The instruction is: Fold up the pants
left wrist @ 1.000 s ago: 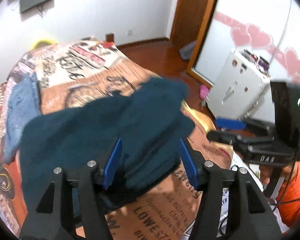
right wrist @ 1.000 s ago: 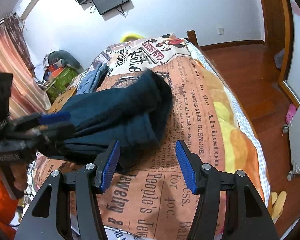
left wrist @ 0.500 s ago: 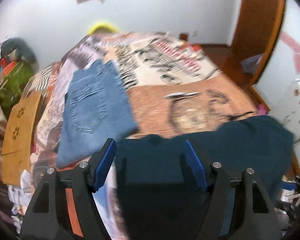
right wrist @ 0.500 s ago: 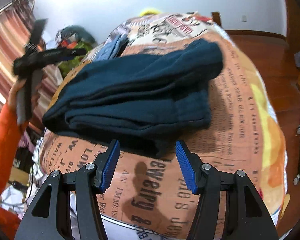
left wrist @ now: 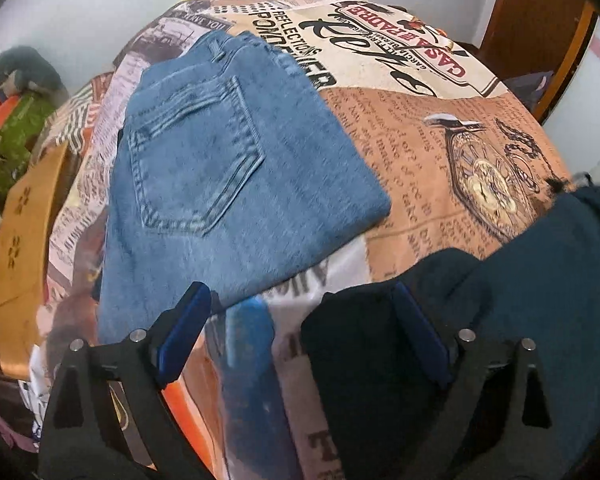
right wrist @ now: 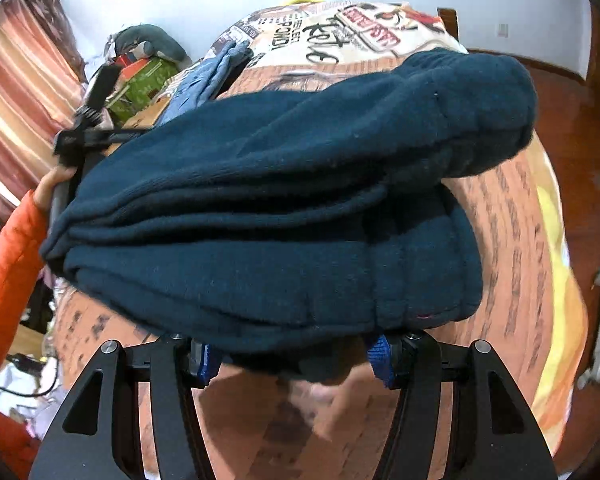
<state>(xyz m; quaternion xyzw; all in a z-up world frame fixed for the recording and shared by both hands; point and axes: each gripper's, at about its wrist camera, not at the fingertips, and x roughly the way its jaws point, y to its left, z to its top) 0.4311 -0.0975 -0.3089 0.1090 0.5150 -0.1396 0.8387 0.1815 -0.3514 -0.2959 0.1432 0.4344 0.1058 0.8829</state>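
Observation:
Dark teal pants (right wrist: 280, 208) lie folded in thick layers on the printed bedspread (right wrist: 512, 240); their edge also shows in the left wrist view (left wrist: 520, 300). My right gripper (right wrist: 294, 356) is open, its fingers tucked under the near edge of the pile. My left gripper (left wrist: 300, 332) is open and empty above the bed, its right finger (left wrist: 416, 332) against the teal pants' corner. Folded blue jeans (left wrist: 220, 184) lie just beyond it.
A cardboard box (left wrist: 24, 232) and green clutter (left wrist: 16, 136) stand off the bed's left side. A striped curtain (right wrist: 16, 80) hangs left. Wooden floor (right wrist: 580, 120) lies right of the bed. My orange-sleeved arm (right wrist: 8, 260) holds the left gripper's handle.
My left gripper has let go of the teal pants and swung left toward the jeans. My right gripper has pushed in under the folded pile's near edge.

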